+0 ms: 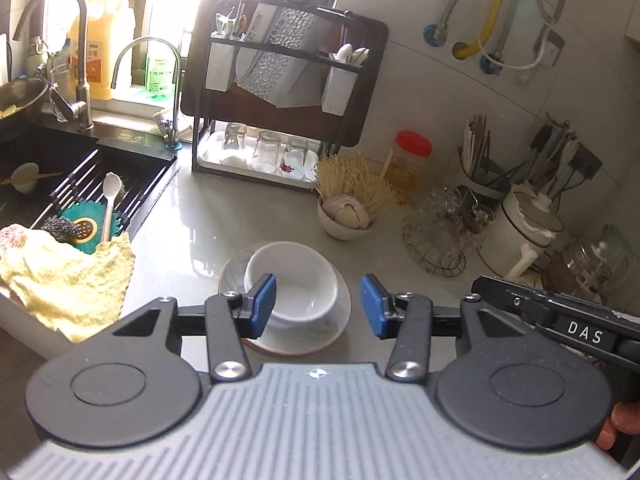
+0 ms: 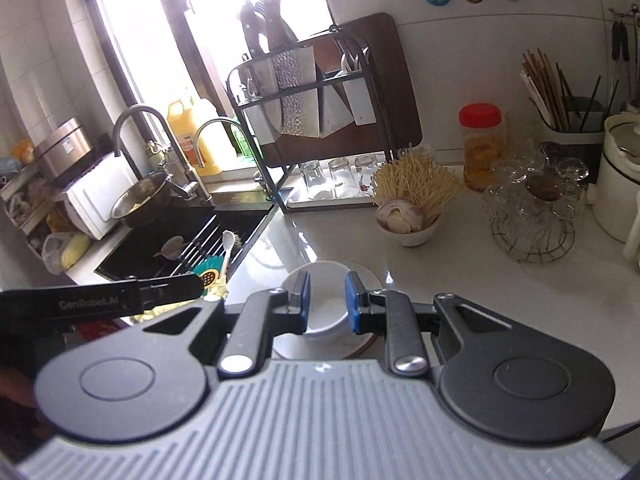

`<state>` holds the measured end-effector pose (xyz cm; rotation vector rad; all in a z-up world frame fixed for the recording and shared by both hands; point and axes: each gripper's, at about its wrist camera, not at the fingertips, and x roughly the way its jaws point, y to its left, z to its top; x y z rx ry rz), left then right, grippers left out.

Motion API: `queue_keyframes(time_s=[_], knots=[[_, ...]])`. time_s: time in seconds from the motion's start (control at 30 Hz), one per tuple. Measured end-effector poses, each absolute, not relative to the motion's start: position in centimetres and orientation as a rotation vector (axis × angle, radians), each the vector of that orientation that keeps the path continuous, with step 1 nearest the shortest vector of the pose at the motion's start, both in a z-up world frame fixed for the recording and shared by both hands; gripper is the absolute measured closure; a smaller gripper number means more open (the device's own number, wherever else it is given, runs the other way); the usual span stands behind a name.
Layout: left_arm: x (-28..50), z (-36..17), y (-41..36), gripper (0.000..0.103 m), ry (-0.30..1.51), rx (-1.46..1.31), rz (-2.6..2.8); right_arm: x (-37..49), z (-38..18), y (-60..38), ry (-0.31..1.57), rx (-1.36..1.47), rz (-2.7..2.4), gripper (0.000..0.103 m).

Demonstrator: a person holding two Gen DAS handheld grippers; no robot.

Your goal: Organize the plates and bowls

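Bowl [image 1: 294,288] sits inside plate [image 1: 240,276] on the surface [image 1: 224,216], at six o'clock from the dish rack [image 1: 280,80]. Left hand-held gripper [image 1: 318,306] hangs above, half wide and holding nothing. Right hand-held gripper [image 2: 327,302] is narrow and also empty. In my judgement both should lift clear straight up, so no pad catches the bowl's rim and shifts the stack.

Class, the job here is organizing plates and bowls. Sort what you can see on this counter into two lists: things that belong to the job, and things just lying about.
Belongs to the job:
white bowl
plate under it
left gripper, open
right gripper, nothing held

Just lying about:
bowl of noodles
red-lidded jar
yellow cloth
upturned glasses
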<state>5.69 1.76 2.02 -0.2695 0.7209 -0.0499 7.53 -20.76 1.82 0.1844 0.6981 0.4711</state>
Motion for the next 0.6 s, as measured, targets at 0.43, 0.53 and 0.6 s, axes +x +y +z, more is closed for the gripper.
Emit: queue_keyframes(time_s=[0.43, 0.53, 0.6], knots=[[0.1, 1.5, 0.6, 0.012, 0.723, -0.280, 0.031, 2.7, 1.2, -22.6, 0.672, 0.146, 0.460, 0.056], [-0.3, 1.8, 0.3, 0.009, 0.719, -0.265, 0.029, 2.0, 0.9, -23.0, 0.672, 0.139, 0.448, 0.055], [-0.6, 2.0, 0.0, 0.007, 0.708, -0.242, 0.039, 1.6, 0.7, -23.3, 0.670, 0.144, 0.437, 0.046]])
